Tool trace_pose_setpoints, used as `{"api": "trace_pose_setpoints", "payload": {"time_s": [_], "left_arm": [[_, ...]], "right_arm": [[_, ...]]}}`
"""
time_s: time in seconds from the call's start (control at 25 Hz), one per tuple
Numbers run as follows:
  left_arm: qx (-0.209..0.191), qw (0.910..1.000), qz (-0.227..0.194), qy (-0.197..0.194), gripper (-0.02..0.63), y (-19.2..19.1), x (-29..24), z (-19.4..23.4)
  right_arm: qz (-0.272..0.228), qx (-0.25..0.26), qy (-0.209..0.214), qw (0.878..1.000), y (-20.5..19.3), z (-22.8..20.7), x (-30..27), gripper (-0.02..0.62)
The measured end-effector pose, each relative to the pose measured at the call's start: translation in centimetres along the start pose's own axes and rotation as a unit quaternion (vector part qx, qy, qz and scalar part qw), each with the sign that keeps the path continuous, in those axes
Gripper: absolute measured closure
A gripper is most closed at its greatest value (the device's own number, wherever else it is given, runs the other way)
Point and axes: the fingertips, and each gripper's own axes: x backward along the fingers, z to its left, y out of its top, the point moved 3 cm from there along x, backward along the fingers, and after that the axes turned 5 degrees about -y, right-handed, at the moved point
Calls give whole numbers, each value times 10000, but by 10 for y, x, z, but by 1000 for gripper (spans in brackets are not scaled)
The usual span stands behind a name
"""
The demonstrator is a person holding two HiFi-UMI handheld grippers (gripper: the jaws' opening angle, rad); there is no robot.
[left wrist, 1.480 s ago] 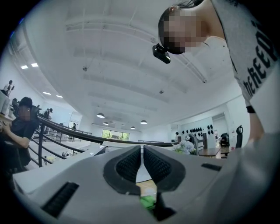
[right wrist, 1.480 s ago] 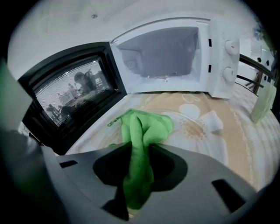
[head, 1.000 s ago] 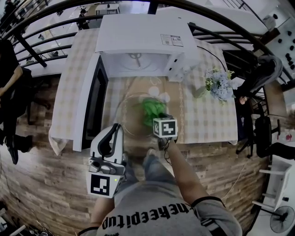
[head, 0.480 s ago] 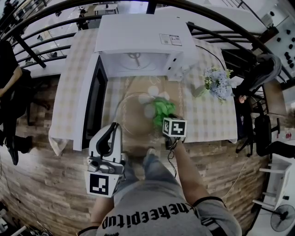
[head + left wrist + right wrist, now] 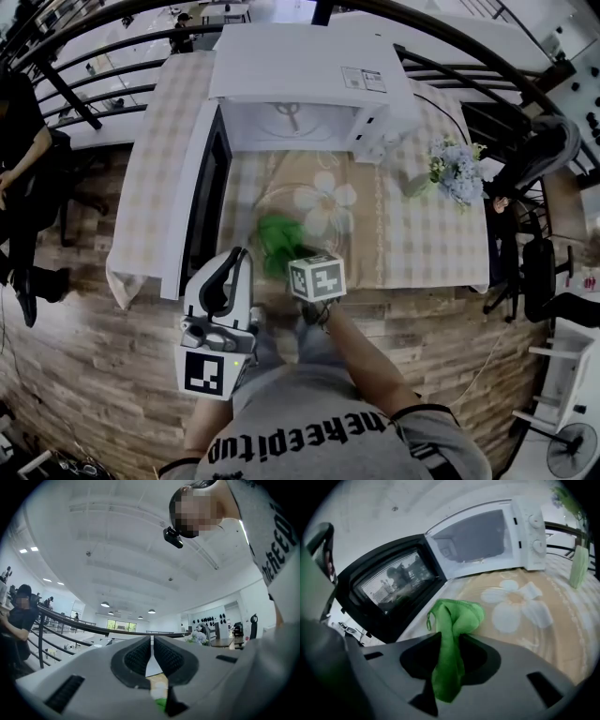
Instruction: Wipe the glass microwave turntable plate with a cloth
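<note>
The clear glass turntable plate (image 5: 349,246) lies on the flower-print tablecloth in front of the microwave. My right gripper (image 5: 286,257) is shut on a bunched green cloth (image 5: 275,234), which presses on the plate's near left part. In the right gripper view the green cloth (image 5: 452,634) hangs between the jaws of the right gripper (image 5: 449,643), and its free end spreads forward. My left gripper (image 5: 236,259) is held off the table's near edge, away from the plate. In the left gripper view the left gripper (image 5: 152,654) points level across the room, its pads together with nothing between them.
The white microwave (image 5: 305,80) stands at the table's back with its cavity showing. Its dark door (image 5: 199,211) swings out along the left of the plate. A vase of pale flowers (image 5: 455,173) stands at the right. Railings and seated people surround the table.
My right gripper has swept the green cloth from the plate's right side across to its near left side. The left gripper has stayed where it was.
</note>
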Motion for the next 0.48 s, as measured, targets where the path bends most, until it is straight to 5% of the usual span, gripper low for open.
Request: {"api": "trace_pose_setpoints", "payload": {"time_s": [0.16, 0.48], "left_arm": [[-31, 9999, 140, 81, 584, -5, 8, 8], [62, 9988, 455, -143, 584, -22, 12, 1]], "right_arm": [[147, 327, 192, 9992, -9, 34, -17, 482], [169, 486, -145, 9986, -16, 10, -16, 480]]}}
